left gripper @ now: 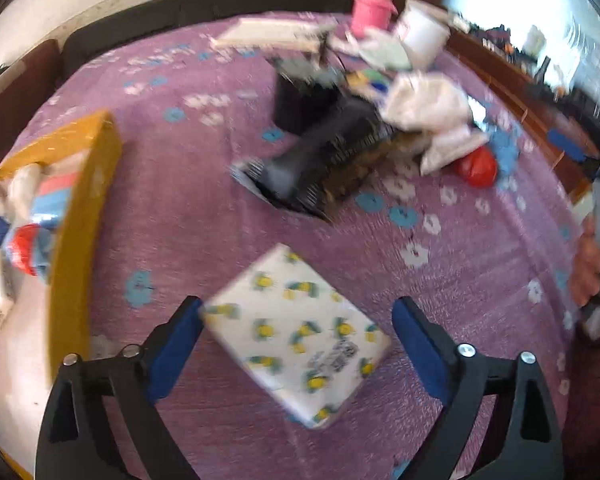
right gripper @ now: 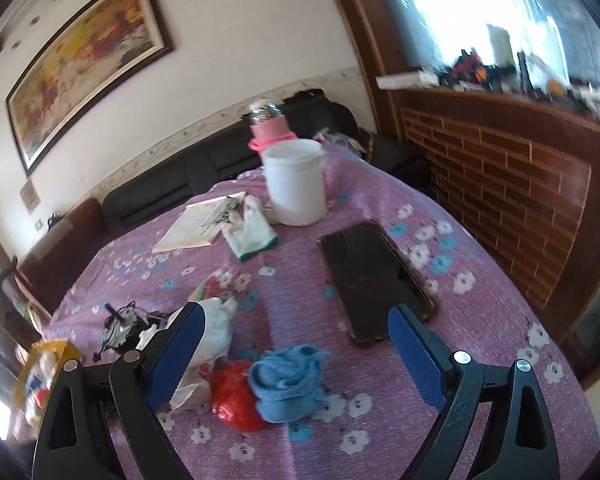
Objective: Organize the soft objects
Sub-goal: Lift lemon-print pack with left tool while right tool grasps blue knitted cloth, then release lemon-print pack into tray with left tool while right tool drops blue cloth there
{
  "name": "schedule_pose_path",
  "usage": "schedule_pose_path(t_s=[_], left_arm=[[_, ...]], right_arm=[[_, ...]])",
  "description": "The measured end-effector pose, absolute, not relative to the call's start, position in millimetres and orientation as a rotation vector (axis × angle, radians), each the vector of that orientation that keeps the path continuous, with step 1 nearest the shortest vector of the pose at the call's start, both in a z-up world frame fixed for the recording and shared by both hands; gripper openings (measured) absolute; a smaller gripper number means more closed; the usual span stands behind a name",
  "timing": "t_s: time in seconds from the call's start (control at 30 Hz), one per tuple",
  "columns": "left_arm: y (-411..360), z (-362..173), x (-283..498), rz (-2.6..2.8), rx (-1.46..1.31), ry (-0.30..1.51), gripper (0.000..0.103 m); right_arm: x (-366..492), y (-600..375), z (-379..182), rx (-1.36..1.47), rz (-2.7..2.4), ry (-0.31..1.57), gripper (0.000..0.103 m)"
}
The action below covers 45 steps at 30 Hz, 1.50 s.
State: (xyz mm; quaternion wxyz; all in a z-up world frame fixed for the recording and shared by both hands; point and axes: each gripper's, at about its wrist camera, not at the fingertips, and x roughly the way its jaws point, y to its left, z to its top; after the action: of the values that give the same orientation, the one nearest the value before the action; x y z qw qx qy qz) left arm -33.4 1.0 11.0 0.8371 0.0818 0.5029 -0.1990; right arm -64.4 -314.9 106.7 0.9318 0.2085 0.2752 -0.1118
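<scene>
- left wrist view, far left: a yellow box [left gripper: 80, 216] stands on the purple flowered bedspread [left gripper: 188, 208], holding soft things: a white bundle, a blue and red striped piece, a red and blue knitted bit [left gripper: 30, 248].
- left wrist view, bottom centre: left gripper [left gripper: 296, 316] is spread wide, blue pads [left gripper: 176, 344] well apart; a white tissue pack with yellow and green prints [left gripper: 296, 332] lies tilted between them. the left pad looks just at the pack's corner, the right pad is clear of it. frame is blurred, so i cannot tell true contact.
- left wrist view, centre to right: a dark patterned cloth [left gripper: 324, 160] lies heaped, then white plastic bags [left gripper: 424, 104], a red bag [left gripper: 476, 166] and a blue knit [left gripper: 504, 148] just beside it. a hand [left gripper: 588, 268] shows at the right edge.
- right wrist view, left: the yellow box [right gripper: 48, 360] sits at the bedspread's edge, small and blurred.
- right wrist view, centre: right gripper [right gripper: 294, 332] is spread open with nothing between its pads. below and between the fingers lie the red bag [right gripper: 236, 396] and the blue knit [right gripper: 288, 380], touching each other; a white bag [right gripper: 216, 332] sits behind the left finger.
- right wrist view, further back: a paper booklet [right gripper: 200, 224], a white and green cloth [right gripper: 252, 236], a white tub [right gripper: 296, 180] with a pink bottle [right gripper: 268, 128] behind it.
- right wrist view, right: a dark flat slab [right gripper: 376, 276] lies on the bedspread, near the right finger; brick wall [right gripper: 500, 184] beyond.
</scene>
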Motion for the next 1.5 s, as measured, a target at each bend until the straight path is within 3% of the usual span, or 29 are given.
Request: schedule_pose_path(t_s=[0.07,0.13,0.17,0.2,0.43,0.5,0.53,0.57,1.1,1.5], left_arm=[[-17,5,-38,-0.408,0.259,1.018,0.100],[-20,6,-38,-0.432,0.245,1.016,0.096],[-18,9,-38,-0.426,0.233,1.002,0.076],[-15,12,-39,-0.440,0.223,0.992,0.064],[26,25,-47,-0.469,0.063,1.004,0.062],[34,32,-52,-0.465,0.040,0.987,0.062],[37,35,-55,-0.464,0.030,0.976,0.062],[42,39,-59,-0.466,0.015,0.965,0.062],[205,81,-86,-0.298,-0.284,0.855,0.062],[272,41,-36,-0.096,-0.299,0.957,0.063]], right_arm=[[-61,-328,100,0.476,-0.247,0.606,0.095],[-52,-331,93,0.465,-0.247,0.678,0.095],[-46,-329,90,0.439,-0.245,0.715,0.095],[-44,-327,88,0.421,-0.243,0.737,0.095],[-24,-313,64,0.371,-0.200,0.885,0.086],[-21,-311,56,0.374,-0.185,0.912,0.070],[-19,-309,52,0.383,-0.168,0.921,0.052],[-20,-309,50,0.415,-0.134,0.929,0.044],[-74,-202,157,0.279,0.109,0.723,0.043],[-42,-12,151,0.094,0.458,0.833,0.043]])
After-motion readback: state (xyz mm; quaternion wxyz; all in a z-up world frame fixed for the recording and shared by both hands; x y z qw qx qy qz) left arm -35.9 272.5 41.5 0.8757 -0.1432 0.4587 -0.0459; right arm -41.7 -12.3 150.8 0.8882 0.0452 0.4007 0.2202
